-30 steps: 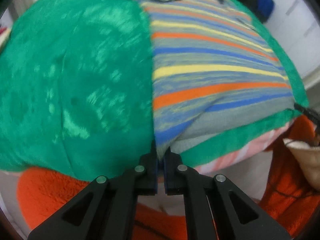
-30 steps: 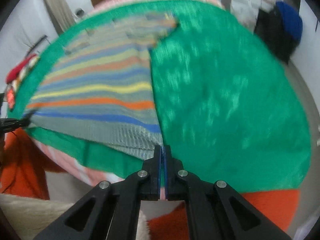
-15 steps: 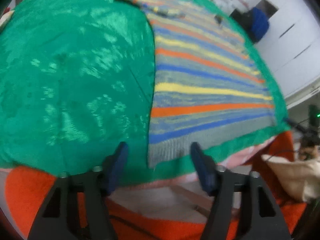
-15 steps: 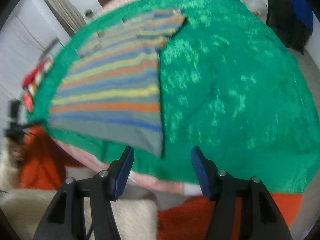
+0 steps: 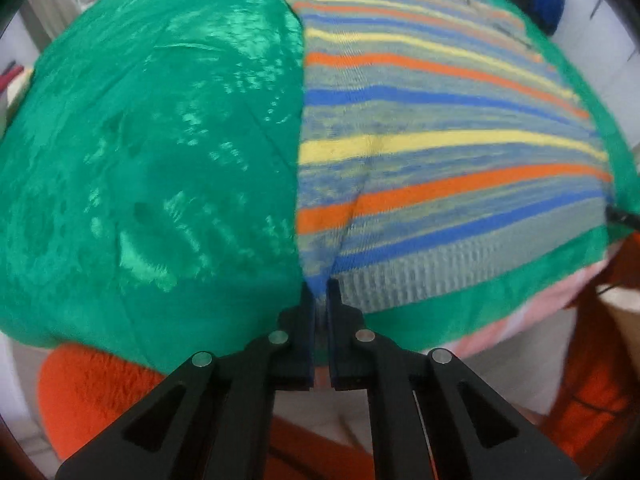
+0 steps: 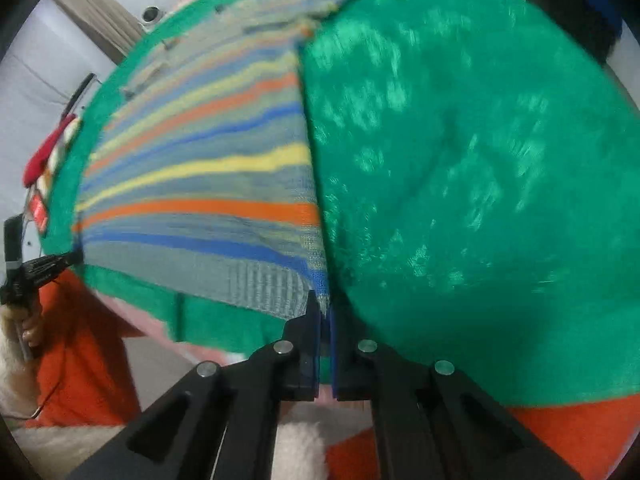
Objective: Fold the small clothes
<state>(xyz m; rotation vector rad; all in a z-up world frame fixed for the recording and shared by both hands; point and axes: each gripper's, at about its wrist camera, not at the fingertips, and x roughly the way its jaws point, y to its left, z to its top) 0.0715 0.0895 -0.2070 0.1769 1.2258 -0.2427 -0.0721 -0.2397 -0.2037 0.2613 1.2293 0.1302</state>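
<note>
L gripper pinched tight on striped sweater hem corner at 6 o'clock; R gripper clamped on opposite corner; sweater spread flat on green blanket

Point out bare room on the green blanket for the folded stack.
Free: green blanket left of the striped sweater in the left view, and right of it in the right view. Crowded: the near hem, both tools clamped on it.

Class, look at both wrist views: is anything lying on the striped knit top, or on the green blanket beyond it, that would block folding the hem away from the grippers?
Nothing visible does. Both hand-held grippers pinch the hem corners of the striped knit top, and the green plush blanket around it looks bare.
</note>
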